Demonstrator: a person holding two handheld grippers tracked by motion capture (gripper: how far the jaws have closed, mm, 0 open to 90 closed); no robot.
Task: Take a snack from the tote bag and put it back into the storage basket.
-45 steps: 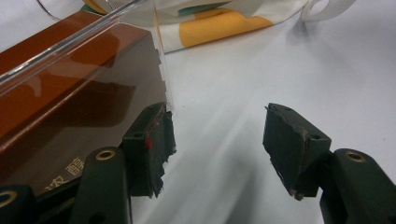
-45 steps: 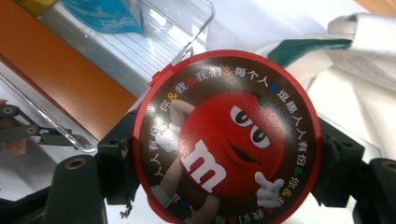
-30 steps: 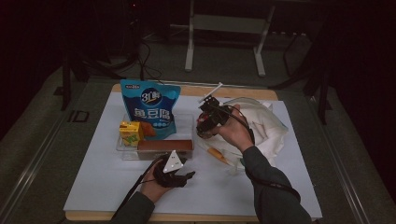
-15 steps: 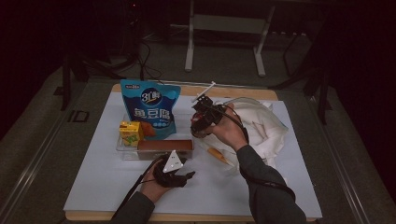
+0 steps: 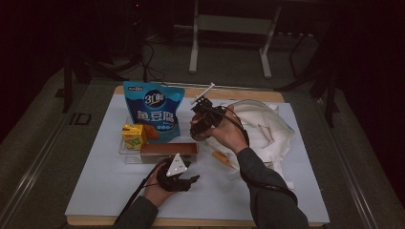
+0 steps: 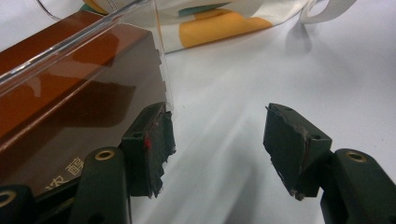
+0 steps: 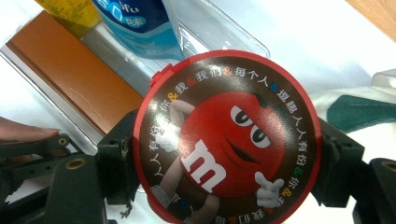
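Observation:
A round red tin (image 7: pixel 226 140) with a cartoon candy figure on its lid is clamped between the jaws of my right gripper (image 7: pixel 224 154). In the high view that gripper (image 5: pixel 198 129) hangs just right of the clear tray (image 5: pixel 125 156), tin (image 5: pixel 197 130) in its grip. The tray holds a brown box (image 5: pixel 169 149), a yellow carton (image 5: pixel 133 136) and a blue snack bag (image 5: pixel 153 107). My left gripper (image 5: pixel 190 174) rests on the white table cover by the tray's near right corner. It stands open (image 6: pixel 217 140) with bare table between its jaws, the brown box (image 6: pixel 70 93) beside its left jaw.
A white cloth bag (image 5: pixel 262 129) with orange and green print lies crumpled right of the right hand. The wooden table edge (image 5: pixel 239 93) runs along the back. Beyond the table stand dark stands and cables.
The right hand has shifted slightly left with the tin, closer to the tray. The left hand has stayed where it was.

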